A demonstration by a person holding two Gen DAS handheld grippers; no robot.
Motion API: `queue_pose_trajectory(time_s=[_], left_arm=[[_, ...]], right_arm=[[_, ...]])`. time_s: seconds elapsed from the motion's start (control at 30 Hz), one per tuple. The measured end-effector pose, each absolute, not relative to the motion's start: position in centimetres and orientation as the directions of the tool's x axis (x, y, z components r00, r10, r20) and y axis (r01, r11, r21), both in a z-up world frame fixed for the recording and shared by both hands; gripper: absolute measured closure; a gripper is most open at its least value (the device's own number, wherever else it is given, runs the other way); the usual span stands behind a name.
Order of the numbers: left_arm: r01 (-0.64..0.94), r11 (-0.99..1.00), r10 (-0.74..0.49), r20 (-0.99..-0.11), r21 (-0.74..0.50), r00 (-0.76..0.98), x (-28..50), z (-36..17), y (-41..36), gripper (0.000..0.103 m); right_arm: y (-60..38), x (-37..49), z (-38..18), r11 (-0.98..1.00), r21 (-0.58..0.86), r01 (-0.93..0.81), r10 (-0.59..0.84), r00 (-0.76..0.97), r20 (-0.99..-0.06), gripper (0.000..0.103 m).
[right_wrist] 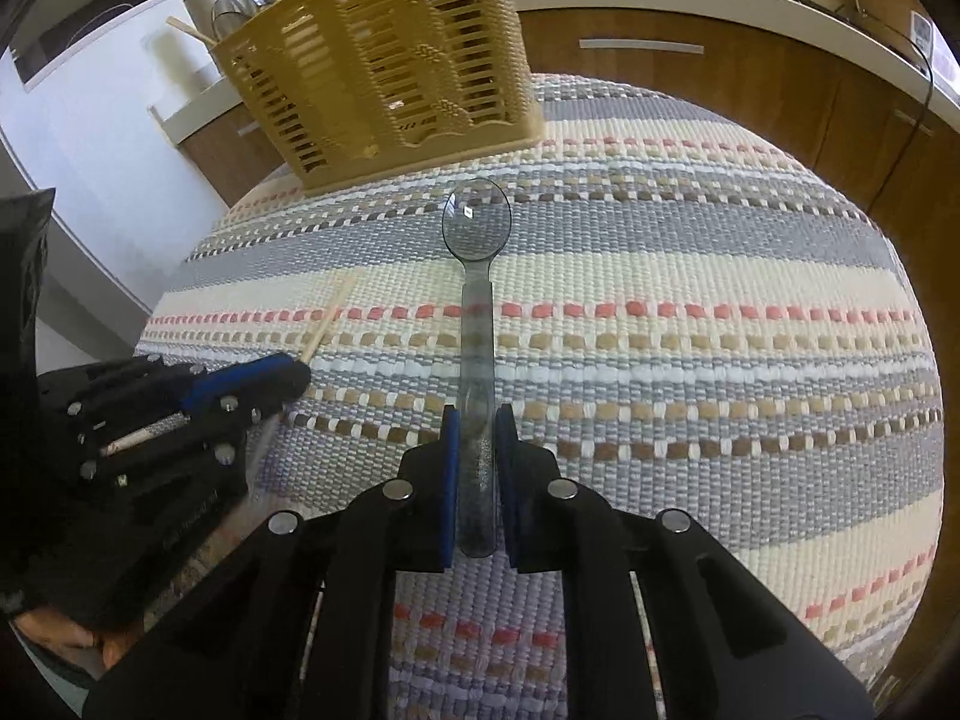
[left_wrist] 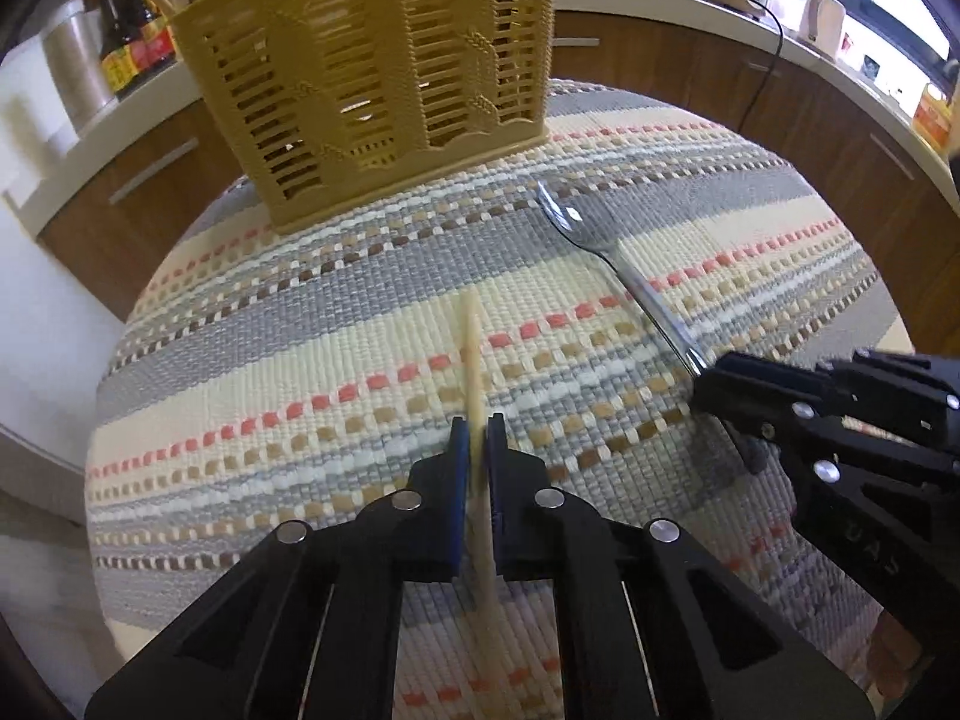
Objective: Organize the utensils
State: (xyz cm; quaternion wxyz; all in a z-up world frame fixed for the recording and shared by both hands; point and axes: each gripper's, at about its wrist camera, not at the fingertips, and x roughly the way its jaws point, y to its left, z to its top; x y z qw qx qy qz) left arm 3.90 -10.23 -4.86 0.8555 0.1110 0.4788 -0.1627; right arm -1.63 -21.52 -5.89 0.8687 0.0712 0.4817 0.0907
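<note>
Two black hand-held grippers low over a round table under a woven mat (left_wrist: 300,312) striped in grey, cream, coral and brown. Far left, on a white countertop behind the table: a brushed-steel canister (left_wrist: 75,60) and dark sauce bottles with red and yellow labels (left_wrist: 129,36). Next along, standing upright at the far edge of the mat, a mustard-yellow slatted plastic utensil basket (left_wrist: 372,78), its inside too hard to make out through the slats. In front of it and well apart from it, the left gripper (left_wrist: 478,438), pinched tight on a pale wooden chopstick (left_wrist: 469,336) – blue pads pressed to both sides of the stick, thin end running forward along the mat towards the basket, thick end passing back between the fingers. Whether lifted clear of the mat or lying on it, impossible to tell. Further right, a translucent smoky-grey plastic spoon (right_wrist: 477,312), flat on the mat, bowl up and pointing towards the basket, near it but not touching. At its handle end, the right gripper (right_wrist: 478,426), closed on the handle – blue pads against either edge, butt of the handle sitting between the fingers. Chopstick and spoon apart from each other, side by side on the cream and grey bands. Behind on the right, brown wooden cabinet fronts (left_wrist: 720,84) with metal bar handles, and a black cable (left_wrist: 765,66) hanging down over them from the countertop.
</note>
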Motion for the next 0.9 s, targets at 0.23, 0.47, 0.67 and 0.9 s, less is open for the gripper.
queue_pose_trajectory(time_s=[0.23, 0.47, 0.67, 0.9], left_arm=[[0.326, 0.945, -0.204, -0.846, -0.038, 0.492, 5.4, -4.2, -7.0, 0.099], [0.332, 0.936, -0.267, -0.847, -0.114, 0.459, 6.5, -4.3, -3.7, 0.098], [0.379, 0.914, -0.310, -0.857, -0.148, 0.411, 6.9, -4.5, -2.8, 0.077], [0.463, 0.882, -0.261, -0.908, -0.087, 0.327, 7.9, -4.4, -3.7, 0.077]], right_arm=[[-21.9, -2.8, -5.8, 0.983, 0.172, -0.062, 0.179, 0.510, -0.841, 0.093], [-21.8, -3.5, -5.9, 0.988, 0.135, -0.079, 0.156, 0.468, -0.870, 0.090], [-21.2, -1.7, -5.2, 0.987, 0.128, -0.100, 0.160, 0.467, -0.869, 0.045], [-22.1, 2.2, -5.6, 0.984, 0.155, -0.088, 0.177, 0.384, -0.906, 0.066]])
